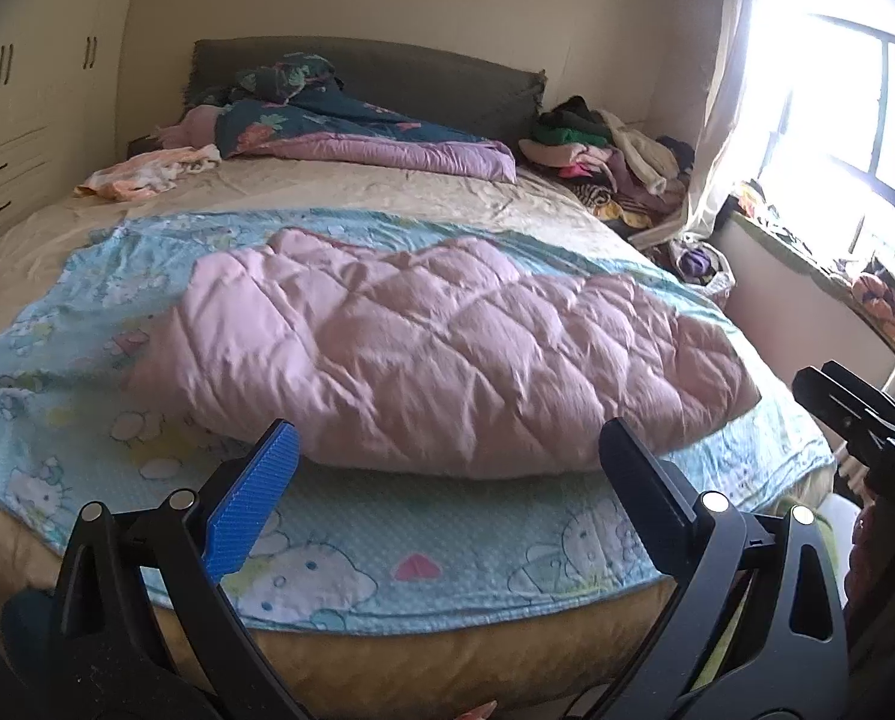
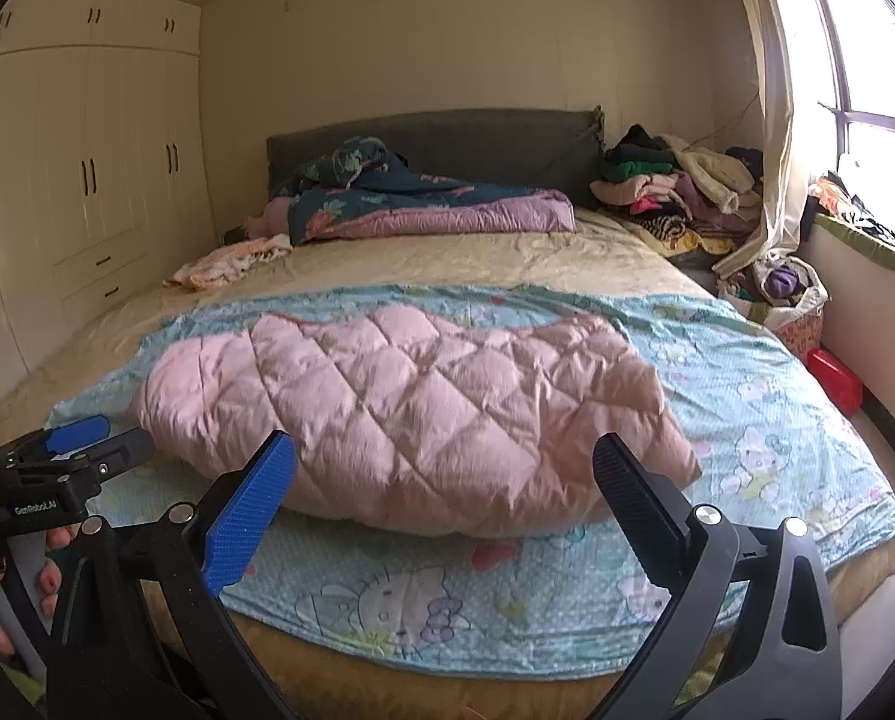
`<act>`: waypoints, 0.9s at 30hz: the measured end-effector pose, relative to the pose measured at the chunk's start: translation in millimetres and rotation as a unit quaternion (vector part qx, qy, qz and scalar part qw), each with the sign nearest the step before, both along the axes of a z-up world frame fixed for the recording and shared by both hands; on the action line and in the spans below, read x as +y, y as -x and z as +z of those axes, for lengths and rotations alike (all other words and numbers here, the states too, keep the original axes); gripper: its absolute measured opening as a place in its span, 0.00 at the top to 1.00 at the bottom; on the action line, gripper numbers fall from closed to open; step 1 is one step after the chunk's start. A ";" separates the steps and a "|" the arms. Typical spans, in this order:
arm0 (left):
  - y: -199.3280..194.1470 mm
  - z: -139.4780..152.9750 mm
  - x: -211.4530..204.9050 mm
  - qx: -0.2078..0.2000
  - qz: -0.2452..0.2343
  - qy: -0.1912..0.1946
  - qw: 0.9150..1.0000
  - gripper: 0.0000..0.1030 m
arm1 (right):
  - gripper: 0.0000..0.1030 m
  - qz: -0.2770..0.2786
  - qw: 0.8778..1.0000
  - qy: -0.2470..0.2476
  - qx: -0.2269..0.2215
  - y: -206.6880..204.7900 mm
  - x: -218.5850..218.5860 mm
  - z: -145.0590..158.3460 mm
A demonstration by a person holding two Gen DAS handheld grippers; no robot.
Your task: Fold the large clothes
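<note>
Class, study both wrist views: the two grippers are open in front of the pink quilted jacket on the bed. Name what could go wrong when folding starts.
1. The puffy pink jacket may spring open or slip from a thin pinch, since its quilting looks slick.
2. It lies on a loose blue blanket; a low grab by the left hand-held gripper or right hand-held gripper could catch blanket too.
3. Its near edge sits close to the bed's foot, so a tug might drag it off.

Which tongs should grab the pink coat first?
Probably left: the coat's near edge lies right between the open left tongs. The right tongs are open and nearly as close.
</note>
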State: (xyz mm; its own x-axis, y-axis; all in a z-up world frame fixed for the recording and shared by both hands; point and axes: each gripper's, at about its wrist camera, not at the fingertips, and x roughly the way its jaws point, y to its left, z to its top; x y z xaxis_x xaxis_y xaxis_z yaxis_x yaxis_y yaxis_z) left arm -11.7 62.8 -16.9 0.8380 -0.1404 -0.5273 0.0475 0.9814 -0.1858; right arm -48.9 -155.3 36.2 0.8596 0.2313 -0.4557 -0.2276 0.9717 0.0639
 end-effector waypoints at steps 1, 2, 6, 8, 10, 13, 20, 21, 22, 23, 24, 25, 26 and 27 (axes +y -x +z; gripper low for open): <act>0.1 -3.7 -2.2 0.004 -0.001 0.000 1.000 0.09 | 0.04 -0.001 1.000 0.001 0.005 0.3 0.1 -4.5; 0.1 -6.2 -4.0 0.007 -0.002 0.000 1.000 0.09 | 0.04 -0.002 1.000 0.001 0.011 0.4 0.1 -9.0; -2.2 -15.2 -10.7 0.015 -0.008 -0.007 1.000 0.09 | 0.04 -0.004 1.000 0.006 0.030 -0.6 1.1 -27.6; -4.0 -18.9 -12.5 0.020 -0.009 -0.010 1.000 0.09 | 0.04 -0.004 0.999 0.005 0.041 -2.0 1.7 -37.2; -5.6 -23.8 -13.4 0.025 -0.010 -0.011 1.000 0.09 | 0.04 -0.001 0.999 0.004 0.050 -3.2 3.9 -46.4; -8.5 -30.1 -14.3 0.035 -0.009 -0.012 0.999 0.09 | 0.04 0.006 0.998 0.008 0.062 -5.2 9.0 -58.0; -11.1 -34.7 -13.2 0.041 -0.006 -0.015 0.999 0.09 | 0.04 0.016 0.997 0.012 0.071 -9.2 16.3 -66.3; -11.5 -35.1 -13.3 0.041 -0.006 -0.015 0.999 0.09 | 0.04 0.017 0.997 0.012 0.072 -10.0 16.7 -66.9; -12.0 -35.7 -13.4 0.042 -0.007 -0.015 0.999 0.09 | 0.04 0.018 0.997 0.013 0.074 -10.4 16.7 -67.7; -12.1 -36.3 -13.2 0.043 -0.005 -0.015 0.999 0.09 | 0.04 0.019 0.997 0.013 0.074 -10.4 16.7 -68.2; -12.3 -36.8 -13.2 0.044 -0.005 -0.015 0.999 0.09 | 0.04 0.019 0.997 0.013 0.075 -10.6 16.3 -68.8; -12.5 -37.3 -13.3 0.045 -0.004 -0.015 0.999 0.09 | 0.04 0.019 0.997 0.013 0.076 -10.9 16.6 -69.2; -12.8 -37.3 -12.8 0.045 -0.004 -0.015 0.999 0.09 | 0.04 0.020 0.997 0.014 0.076 -11.0 16.9 -69.3; -12.8 -37.2 -12.6 0.045 -0.003 -0.016 0.999 0.09 | 0.04 0.020 0.997 0.014 0.076 -10.9 17.3 -69.3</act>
State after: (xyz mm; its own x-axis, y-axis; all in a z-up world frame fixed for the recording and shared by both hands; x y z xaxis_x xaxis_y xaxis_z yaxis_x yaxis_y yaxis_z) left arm 1.1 50.2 -54.1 0.7864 -0.1275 -0.6044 0.0379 0.9866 -0.1589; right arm -38.0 -138.0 -33.1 0.7708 0.2496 -0.5861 -0.2562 0.9638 0.0735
